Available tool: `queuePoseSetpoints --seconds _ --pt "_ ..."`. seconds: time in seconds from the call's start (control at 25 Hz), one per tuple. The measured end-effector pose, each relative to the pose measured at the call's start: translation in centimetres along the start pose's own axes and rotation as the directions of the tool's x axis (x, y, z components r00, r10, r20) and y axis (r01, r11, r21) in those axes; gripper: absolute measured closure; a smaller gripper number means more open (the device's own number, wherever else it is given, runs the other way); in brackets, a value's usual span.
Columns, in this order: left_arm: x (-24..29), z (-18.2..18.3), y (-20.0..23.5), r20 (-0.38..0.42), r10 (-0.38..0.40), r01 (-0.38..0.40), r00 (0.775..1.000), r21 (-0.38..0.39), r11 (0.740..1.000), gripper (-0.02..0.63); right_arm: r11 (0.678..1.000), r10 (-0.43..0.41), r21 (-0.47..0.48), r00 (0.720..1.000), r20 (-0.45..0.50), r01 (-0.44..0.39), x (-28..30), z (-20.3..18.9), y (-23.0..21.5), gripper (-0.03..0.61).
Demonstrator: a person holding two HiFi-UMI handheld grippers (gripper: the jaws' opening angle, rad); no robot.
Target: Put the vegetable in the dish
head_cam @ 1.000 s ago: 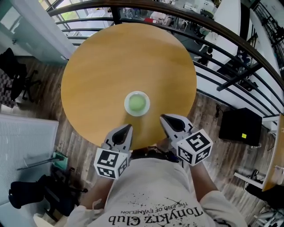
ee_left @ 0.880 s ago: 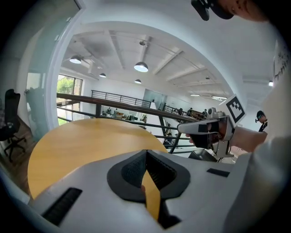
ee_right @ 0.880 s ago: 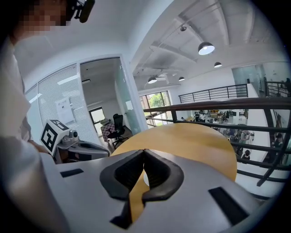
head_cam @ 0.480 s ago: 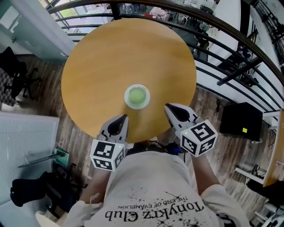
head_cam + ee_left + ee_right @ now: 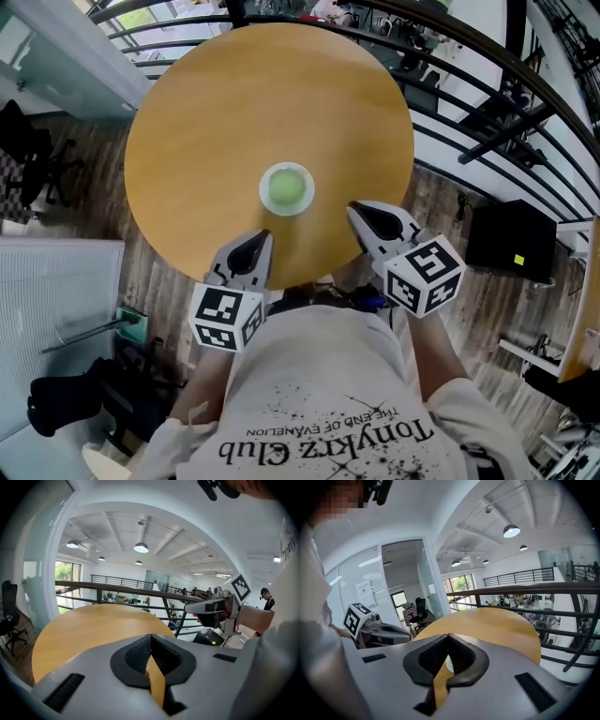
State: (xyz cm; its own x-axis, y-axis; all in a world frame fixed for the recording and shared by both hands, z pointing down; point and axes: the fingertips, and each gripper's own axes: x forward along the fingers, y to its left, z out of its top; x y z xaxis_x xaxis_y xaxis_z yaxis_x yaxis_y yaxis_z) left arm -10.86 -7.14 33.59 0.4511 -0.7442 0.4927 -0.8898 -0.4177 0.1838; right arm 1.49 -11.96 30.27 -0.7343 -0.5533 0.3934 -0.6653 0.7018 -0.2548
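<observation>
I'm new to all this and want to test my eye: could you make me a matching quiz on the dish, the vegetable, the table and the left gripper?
Things:
1. dish
2. vegetable
3. table
4. left gripper

Descriptions:
A. round, wooden
B. green, lying in the dish
C. jaws shut, nothing between them
D. white, standing on the table

Pairs: 1-D, 2-B, 3-A, 4-C

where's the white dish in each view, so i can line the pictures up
Head view: the white dish sits just left of and above the picture's middle, towards the table's near edge.
Left gripper view: not in it.
Right gripper view: only a white sliver shows low in the middle, through the gap between the jaws.
Shared landmark: the round wooden table, which is in all three views.
</observation>
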Motion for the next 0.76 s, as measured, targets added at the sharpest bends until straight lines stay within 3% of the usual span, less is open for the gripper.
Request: queuePoseSetpoints --seconds 0.76 --pt "-1.08 -0.77 0.57 -0.019 0.026 -0.026 0.999 0.038 0.999 0.591 1.000 0.008 0.012 1.000 -0.008 -0.008 0.43 -1.01 0.91 0.555"
